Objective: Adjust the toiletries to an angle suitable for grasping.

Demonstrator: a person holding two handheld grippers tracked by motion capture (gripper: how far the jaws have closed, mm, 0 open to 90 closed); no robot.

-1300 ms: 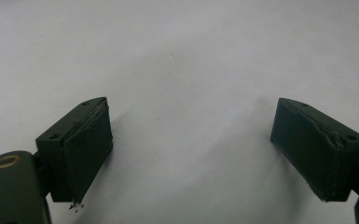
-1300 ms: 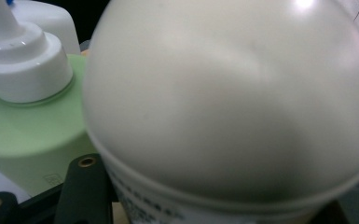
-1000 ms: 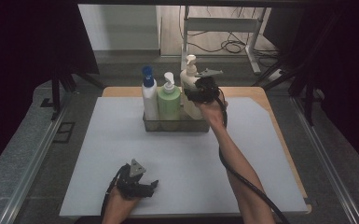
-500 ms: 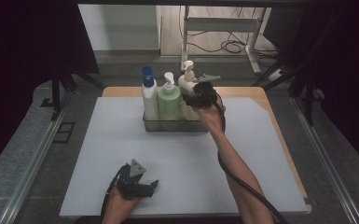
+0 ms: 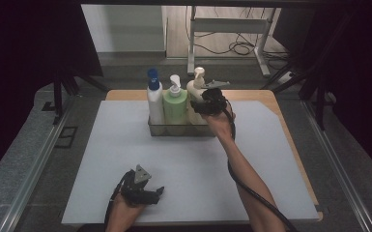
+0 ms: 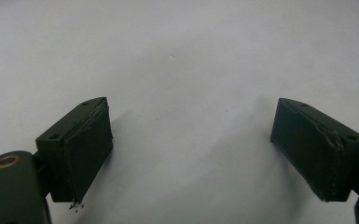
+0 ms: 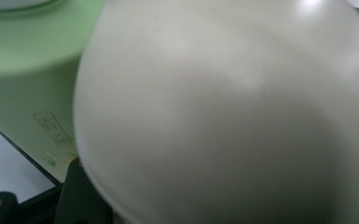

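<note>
1. The right gripper (image 5: pixel 204 104) is at the cream pump bottle (image 5: pixel 195 92), which stands at the 3 o'clock end of a row of three bottles in a clear tray (image 5: pixel 178 129) at the table's 12 o'clock side.
2. In the right gripper view the cream pump bottle (image 7: pixel 224 107) sits right up against the camera, with one black jaw showing at 7 o'clock below it; the jaws stand about half apart around the bottle's body and look closed on it.
3. The green pump bottle (image 5: pixel 175 104) stands just beside it at 9 o'clock, and the white bottle with a blue cap (image 5: pixel 154 99) stands at 9 o'clock of that.
4. The left gripper (image 5: pixel 142 188) rests at the table's 7 o'clock edge on the white mat (image 5: pixel 101 159), well apart from the tray.
5. In the left gripper view its jaws stand wide apart with nothing between them.
</note>
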